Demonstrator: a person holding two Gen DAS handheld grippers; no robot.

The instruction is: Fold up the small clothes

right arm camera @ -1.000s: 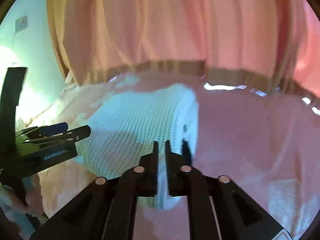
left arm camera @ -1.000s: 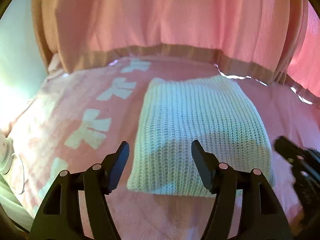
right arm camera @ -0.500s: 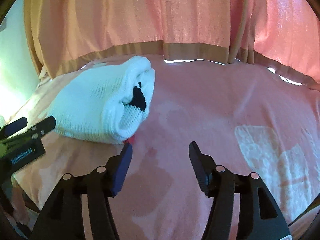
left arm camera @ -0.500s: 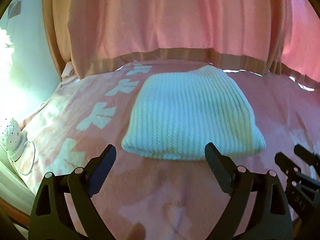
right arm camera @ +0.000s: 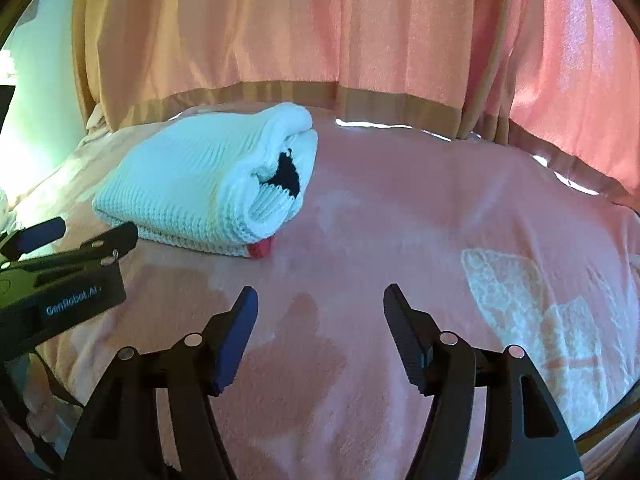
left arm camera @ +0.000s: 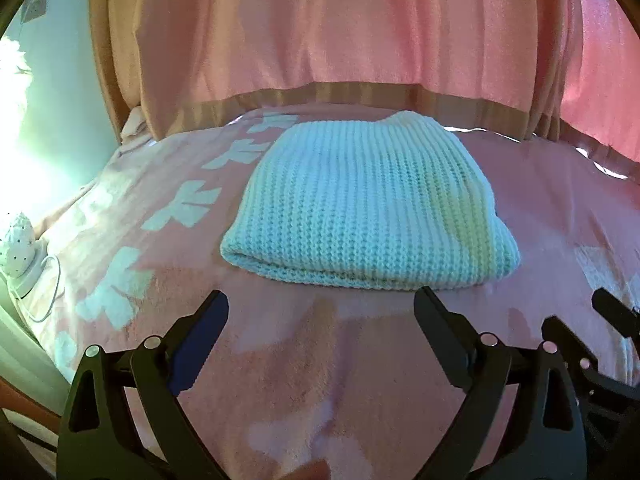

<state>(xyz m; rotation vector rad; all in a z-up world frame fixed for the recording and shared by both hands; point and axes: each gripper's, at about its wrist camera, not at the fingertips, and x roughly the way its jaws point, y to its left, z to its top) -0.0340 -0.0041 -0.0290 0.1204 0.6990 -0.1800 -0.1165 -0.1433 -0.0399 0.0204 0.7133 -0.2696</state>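
A folded white knit garment (left arm camera: 368, 208) lies flat on the pink blanket (left arm camera: 360, 360). In the right wrist view the same garment (right arm camera: 200, 184) shows its rolled side, with a black patch (right arm camera: 288, 172) in the fold and a red bit (right arm camera: 262, 248) peeking out underneath. My left gripper (left arm camera: 320, 300) hovers just short of the garment's near edge; its jaws are opening and hold nothing. My right gripper (right arm camera: 320, 294) sits over bare blanket to the right of the garment, jaws also opening with nothing between them.
Pink curtains (left arm camera: 320, 40) hang along the far edge of the bed. White bow patterns (left arm camera: 180, 208) mark the blanket. A small white dotted object with a cord (left arm camera: 16, 240) sits off the left edge. The left gripper's body (right arm camera: 72, 264) shows at the left of the right wrist view.
Both grippers let go of the garment and drew back toward me. The left jaws widened and the right jaws went from shut on the garment's edge to apart. The garment lies folded.
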